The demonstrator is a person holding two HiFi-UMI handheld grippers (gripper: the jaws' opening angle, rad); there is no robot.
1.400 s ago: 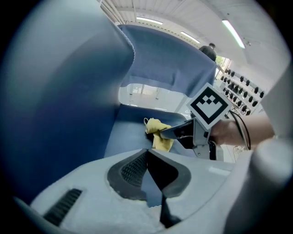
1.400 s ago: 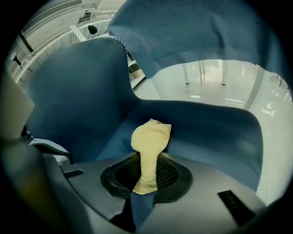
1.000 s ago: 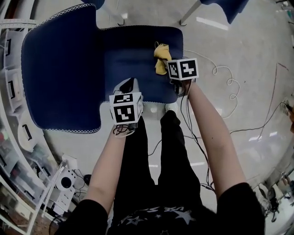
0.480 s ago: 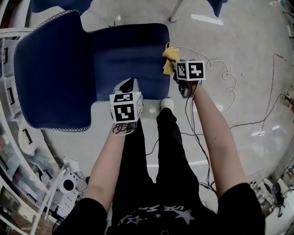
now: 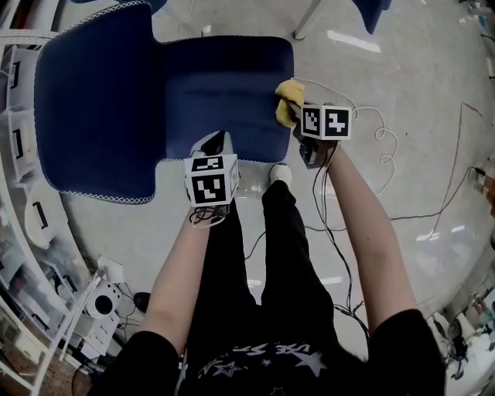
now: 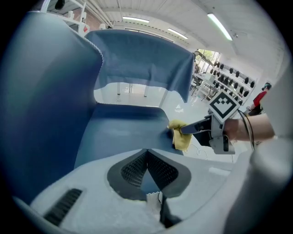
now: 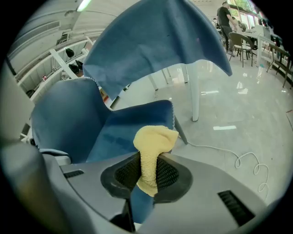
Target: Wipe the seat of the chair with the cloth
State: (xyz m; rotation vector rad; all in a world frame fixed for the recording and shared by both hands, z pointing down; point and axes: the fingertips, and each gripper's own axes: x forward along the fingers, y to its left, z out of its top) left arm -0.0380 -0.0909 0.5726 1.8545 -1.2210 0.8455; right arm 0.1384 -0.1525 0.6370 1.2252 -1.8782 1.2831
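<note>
The blue upholstered chair has its seat (image 5: 220, 93) in front of me and its tall backrest (image 5: 97, 100) to the left. My right gripper (image 5: 297, 122) is shut on a yellow cloth (image 5: 288, 100), which hangs at the seat's right front edge. In the right gripper view the cloth (image 7: 153, 139) bunches above the jaws of that gripper (image 7: 147, 171), with the seat (image 7: 128, 128) just behind it. My left gripper (image 5: 214, 142) hovers at the seat's near edge, shut with nothing in it (image 6: 146, 153). From there I see the cloth (image 6: 179, 136) and the right gripper (image 6: 194, 129).
A white cable (image 5: 375, 128) loops on the grey floor right of the chair. White shelving (image 5: 23, 162) runs along the left, with devices (image 5: 100, 302) on the floor near it. Legs of another chair (image 5: 309, 19) stand beyond. The person's shoe (image 5: 280, 174) is below the seat edge.
The right gripper has carried the cloth from on the seat to the seat's right edge. The left gripper has stayed in place.
</note>
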